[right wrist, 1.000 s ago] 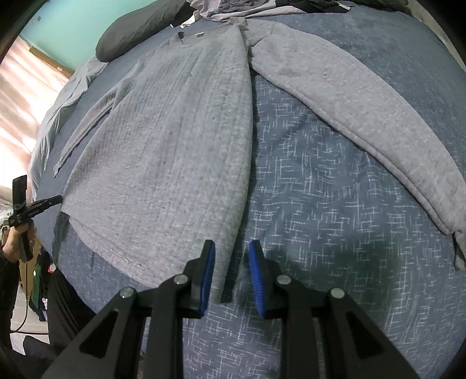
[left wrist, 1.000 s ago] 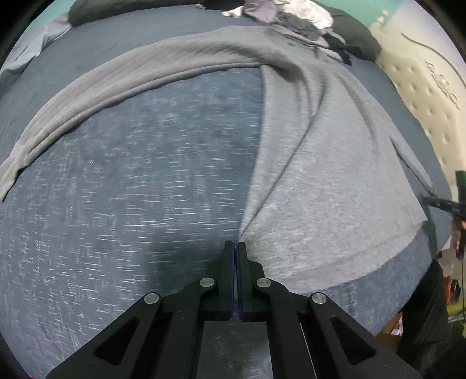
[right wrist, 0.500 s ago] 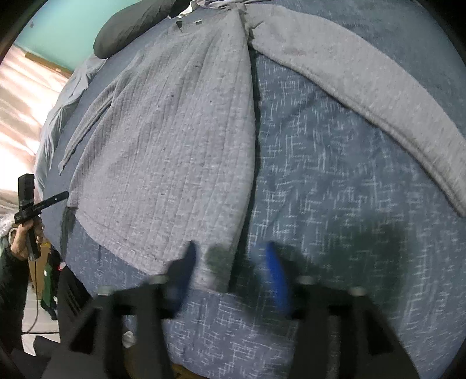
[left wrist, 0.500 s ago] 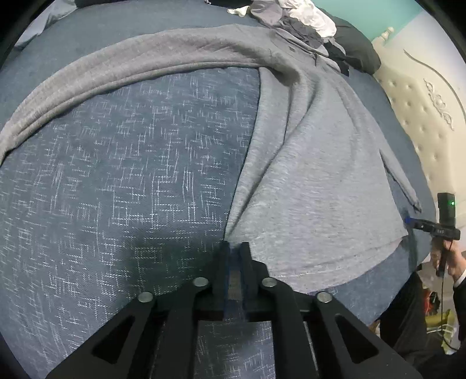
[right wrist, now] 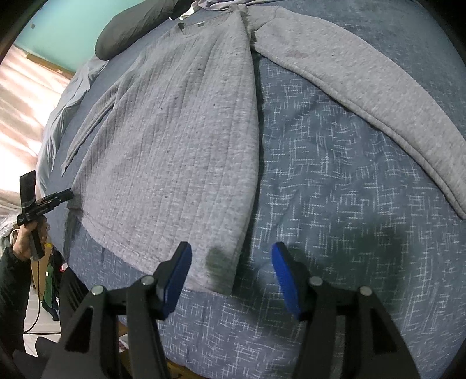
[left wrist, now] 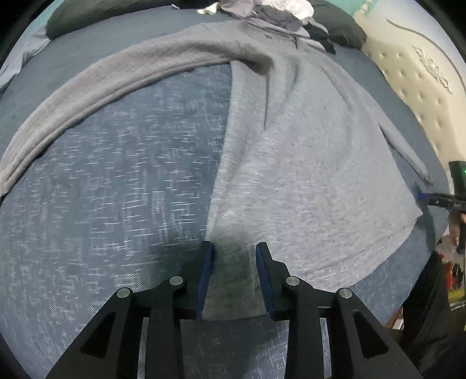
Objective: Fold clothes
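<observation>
Left wrist view: the grey long-sleeved top lies spread flat on the blue patterned bedspread, body straight and 1 sleeve stretched out to the side, probably so it can be folded along clean lines. The left claw stands over the hem corner nearest it. Its jaws have just been opening and are now a narrow way apart, with the corner of the hem lying between the blue pads; the pads do not look pressed onto the cloth, so nothing is held. At the far right edge the other handheld tool shows, small, beside the opposite hem corner. A pile of other clothes sits at the far end of the bed, near a padded headboard.

Right wrist view: the same top lies with its other sleeve out to the right. The right claw is set over its own hem corner, jaws moderately wide, having opened within the last second. The corner lies under the gap, nearer the left pad, untouched by either. With 1 claw at each hem corner, the placement suits gripping both corners together to carry the hem up.
</observation>
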The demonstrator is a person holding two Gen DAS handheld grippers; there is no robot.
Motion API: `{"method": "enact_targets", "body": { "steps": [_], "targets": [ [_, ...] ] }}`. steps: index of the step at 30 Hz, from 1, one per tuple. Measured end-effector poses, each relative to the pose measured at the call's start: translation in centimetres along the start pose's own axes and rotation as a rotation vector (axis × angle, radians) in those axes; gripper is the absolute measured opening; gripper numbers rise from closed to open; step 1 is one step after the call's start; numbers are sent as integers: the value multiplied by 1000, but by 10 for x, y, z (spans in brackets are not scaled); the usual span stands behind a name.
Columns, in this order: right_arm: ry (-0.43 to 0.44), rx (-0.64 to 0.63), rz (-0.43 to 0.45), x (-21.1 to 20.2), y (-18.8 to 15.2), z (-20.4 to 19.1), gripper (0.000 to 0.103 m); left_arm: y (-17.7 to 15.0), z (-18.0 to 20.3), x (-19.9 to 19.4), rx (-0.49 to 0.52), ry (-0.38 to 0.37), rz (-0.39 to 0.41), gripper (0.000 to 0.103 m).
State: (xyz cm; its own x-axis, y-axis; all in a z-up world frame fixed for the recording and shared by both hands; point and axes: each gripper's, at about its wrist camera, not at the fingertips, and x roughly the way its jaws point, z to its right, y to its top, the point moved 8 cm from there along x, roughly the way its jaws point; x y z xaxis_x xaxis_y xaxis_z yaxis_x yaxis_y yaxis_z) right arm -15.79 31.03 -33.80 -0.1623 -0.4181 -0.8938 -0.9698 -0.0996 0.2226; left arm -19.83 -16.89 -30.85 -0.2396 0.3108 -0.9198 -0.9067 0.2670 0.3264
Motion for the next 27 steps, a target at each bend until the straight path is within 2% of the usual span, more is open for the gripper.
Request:
{"method": "enact_targets", "body": {
  "steps": [2, 3, 4, 5, 12, 19, 27],
  "targets": [
    [2, -1, -1, 1, 0, -1, 59, 0, 2, 6, 6, 7, -14, 32],
    [3, -2, -3, 1, -1, -2, 59, 0, 3, 8, 12, 13, -19, 28],
    [3, -5, -6, 1, -1, -2, 59, -1, 4, 10, 19, 19, -24, 10],
    [3, -7, -7, 2, -2, -2, 59, -1, 5, 11, 20, 20, -28, 5],
    [-1, -2, -8, 1, -1, -1, 59, -4, 13, 1, 36, 17, -11, 5],
    [-1, -16, -8, -3, -3, -5, 59, -9, 22, -30, 54, -8, 30, 4],
    [-13, -14, -9, -8, -5, 3, 59, -18, -7, -53, -1, 6, 71, 4]
  ]
}}
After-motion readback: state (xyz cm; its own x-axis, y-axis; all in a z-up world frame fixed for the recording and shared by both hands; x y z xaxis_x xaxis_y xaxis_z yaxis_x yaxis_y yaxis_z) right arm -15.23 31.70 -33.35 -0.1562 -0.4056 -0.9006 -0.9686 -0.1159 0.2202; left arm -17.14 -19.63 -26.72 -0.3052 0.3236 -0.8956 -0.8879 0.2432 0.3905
